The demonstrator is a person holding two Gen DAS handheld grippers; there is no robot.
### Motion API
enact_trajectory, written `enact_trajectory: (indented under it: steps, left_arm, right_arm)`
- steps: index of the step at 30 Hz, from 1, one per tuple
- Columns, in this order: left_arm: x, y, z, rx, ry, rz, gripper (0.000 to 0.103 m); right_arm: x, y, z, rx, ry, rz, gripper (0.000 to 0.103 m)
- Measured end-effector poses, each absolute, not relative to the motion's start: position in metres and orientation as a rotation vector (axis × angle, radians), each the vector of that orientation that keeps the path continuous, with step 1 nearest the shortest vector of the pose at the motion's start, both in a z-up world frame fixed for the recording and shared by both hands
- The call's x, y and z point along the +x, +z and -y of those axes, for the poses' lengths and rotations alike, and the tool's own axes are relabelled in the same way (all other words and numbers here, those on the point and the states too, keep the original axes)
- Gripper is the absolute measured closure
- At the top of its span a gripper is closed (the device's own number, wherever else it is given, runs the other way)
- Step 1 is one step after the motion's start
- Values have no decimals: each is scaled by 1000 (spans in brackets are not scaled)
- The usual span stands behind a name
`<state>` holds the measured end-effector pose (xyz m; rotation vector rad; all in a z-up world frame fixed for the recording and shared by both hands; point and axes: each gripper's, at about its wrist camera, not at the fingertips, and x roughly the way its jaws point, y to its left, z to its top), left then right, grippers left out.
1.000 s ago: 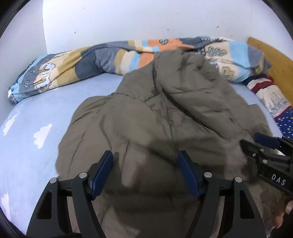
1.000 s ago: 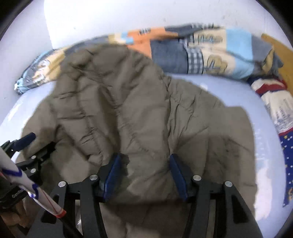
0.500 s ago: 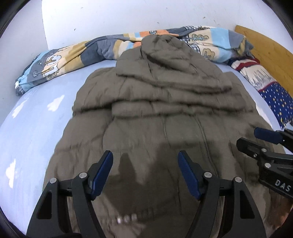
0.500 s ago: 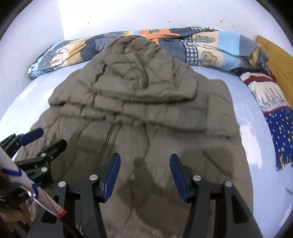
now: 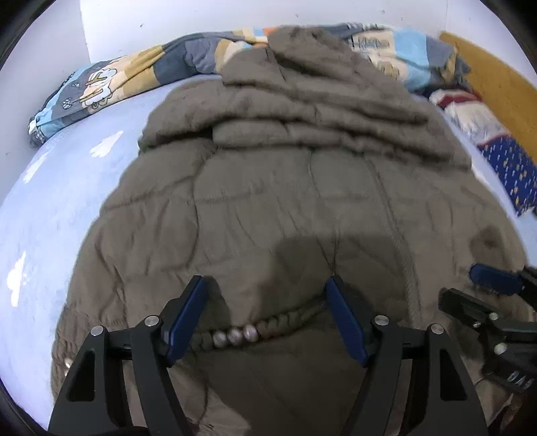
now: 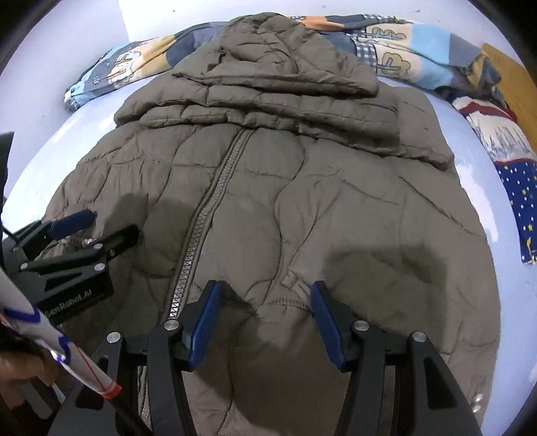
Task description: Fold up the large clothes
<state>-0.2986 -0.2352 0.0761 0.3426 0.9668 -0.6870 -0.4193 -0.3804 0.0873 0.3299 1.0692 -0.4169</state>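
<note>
Jacket (image 6: 285,187) lies flat on the bed (image 5: 60,201) straight ahead of me, hood far, zipper (image 6: 214,198) lengthwise, hem under both spread, empty grippers, left gripper (image 5: 265,315) and right gripper (image 6: 263,318) equally near.

Bed (image 6: 476,157) with pale blue cloud-print sheet; white walls (image 5: 201,16) meet behind (corner at left); wooden headboard (image 5: 496,87) at right.

In the right wrist view, white lettering reading "GenRobot.AI" stands on the black body of the left gripper (image 6: 100,224); in the left wrist view, the right gripper (image 5: 470,285) bears white letters seen upside down, too partial to read.
</note>
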Motion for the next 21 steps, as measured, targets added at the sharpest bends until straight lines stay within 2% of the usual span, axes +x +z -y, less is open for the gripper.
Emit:
enact_trajectory:
  steps: [5, 10, 17, 21]
  left_arm:
    - [-266, 109, 206, 243, -629, -925, 31]
    - [-240, 103, 173, 155, -511, -998, 31]
    - [-267, 85, 157, 233, -496, -1046, 30]
    - [-295, 82, 142, 306, -467, -975, 31]
  right_arm:
    - [-440, 116, 420, 473, -453, -943, 43]
    - [-471, 110, 460, 578, -562, -934, 43]
    - [-496, 105, 453, 625, -560, -958, 43]
    - [-514, 95, 425, 587, -553, -995, 43]
